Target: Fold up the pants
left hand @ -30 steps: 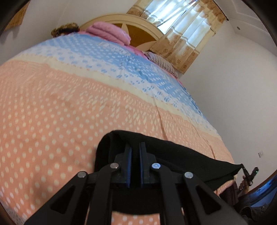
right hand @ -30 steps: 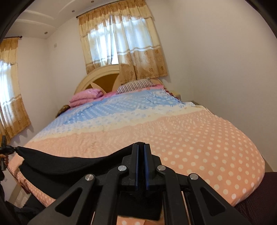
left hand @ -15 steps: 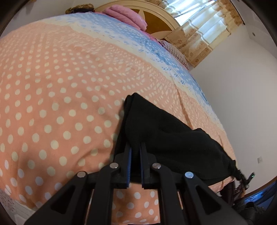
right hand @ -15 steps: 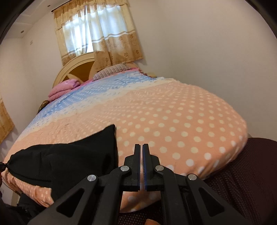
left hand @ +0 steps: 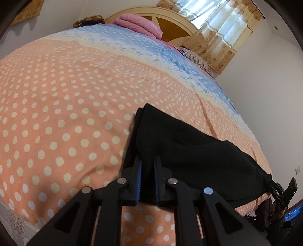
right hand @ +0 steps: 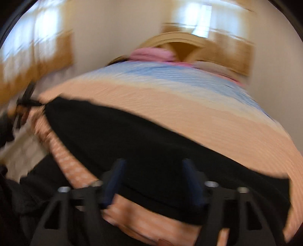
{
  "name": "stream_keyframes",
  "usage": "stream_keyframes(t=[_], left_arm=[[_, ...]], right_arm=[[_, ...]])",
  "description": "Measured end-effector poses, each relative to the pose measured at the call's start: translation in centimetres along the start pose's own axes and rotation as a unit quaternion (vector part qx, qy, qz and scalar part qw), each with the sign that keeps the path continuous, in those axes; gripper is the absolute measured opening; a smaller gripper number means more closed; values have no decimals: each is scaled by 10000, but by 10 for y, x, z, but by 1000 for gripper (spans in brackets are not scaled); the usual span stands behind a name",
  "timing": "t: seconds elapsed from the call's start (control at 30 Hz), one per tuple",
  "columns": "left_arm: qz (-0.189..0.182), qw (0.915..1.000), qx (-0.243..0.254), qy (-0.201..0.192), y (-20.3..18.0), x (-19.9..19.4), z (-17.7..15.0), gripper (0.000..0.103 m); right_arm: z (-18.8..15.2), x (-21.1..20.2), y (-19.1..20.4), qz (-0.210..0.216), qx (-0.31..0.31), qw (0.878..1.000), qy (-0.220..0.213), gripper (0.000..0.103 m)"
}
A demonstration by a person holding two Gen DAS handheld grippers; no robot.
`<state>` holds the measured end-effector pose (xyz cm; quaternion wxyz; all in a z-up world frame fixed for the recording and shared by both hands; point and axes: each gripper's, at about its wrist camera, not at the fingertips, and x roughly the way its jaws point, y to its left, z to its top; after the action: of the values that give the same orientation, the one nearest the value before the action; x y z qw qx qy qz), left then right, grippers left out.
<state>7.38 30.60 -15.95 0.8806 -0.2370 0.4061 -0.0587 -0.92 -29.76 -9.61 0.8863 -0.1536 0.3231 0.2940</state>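
Observation:
The black pants (left hand: pixel 189 151) lie in a long strip across the near part of the peach dotted bedspread (left hand: pixel 66 113). My left gripper (left hand: pixel 147 164) is shut on their near left edge, with cloth pinched between the blue pads. The right wrist view is badly blurred. There the pants (right hand: pixel 132 136) stretch from left to right along the bed's near edge. My right gripper (right hand: pixel 153 166) hovers over their near hem with its jaws opening. The fingers stand wide apart, and the pads press on nothing.
Pink folded bedding (left hand: pixel 140 24) and a striped pillow (left hand: pixel 195 58) lie at the headboard (left hand: pixel 166 17). A curtained window (left hand: pixel 217 24) is behind it. A white wall runs along the bed's right side. Something dark and small (left hand: pixel 284 191) sits past the pants' far end.
The left gripper has lowered its end of the pants onto the bedspread and stays shut. The right gripper let go, swung left along the pants and parted its jaws.

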Motion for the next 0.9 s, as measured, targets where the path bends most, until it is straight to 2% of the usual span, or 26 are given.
stream_keyframes(t=[0.13, 0.17, 0.27, 0.33, 0.4, 0.43, 0.5, 0.53, 0.63, 0.73, 0.9], left_arm=[[-20, 10000, -26, -29, 0, 1, -1, 11], [-31, 10000, -28, -44, 1, 2, -1, 17], [-74, 9999, -1, -75, -1, 2, -2, 23], [-12, 9999, 81, -82, -4, 1, -2, 23], [70, 9997, 205, -81, -8, 1, -2, 22], [135, 9995, 287, -49, -9, 2, -1, 20], [282, 9987, 430, 21, -12, 3, 0, 15], [269, 9987, 434, 55, -13, 3, 1, 10], [260, 9985, 479, 110, -16, -2, 3, 9], [95, 9991, 405, 109, -15, -10, 4, 9], [3, 9996, 207, 204, -4, -13, 1, 9]], right_arm=[[14, 38, 62, 404, -891, 9950, 192, 48], [15, 45, 72, 432, -1071, 9930, 231, 48], [13, 66, 98, 390, -1477, 9875, 383, 47], [12, 73, 99, 345, -1499, 9871, 446, 29], [14, 77, 92, 322, -1405, 9884, 479, 23], [15, 76, 89, 374, -1358, 9889, 478, 13], [19, 71, 87, 386, -1342, 9892, 447, 5], [20, 65, 87, 377, -1360, 9892, 391, 4], [29, 47, 86, 416, -1368, 9896, 153, 3], [35, 29, 86, 476, -1365, 9895, 9, 3], [21, 38, 93, 575, -1423, 9878, 260, 3]])
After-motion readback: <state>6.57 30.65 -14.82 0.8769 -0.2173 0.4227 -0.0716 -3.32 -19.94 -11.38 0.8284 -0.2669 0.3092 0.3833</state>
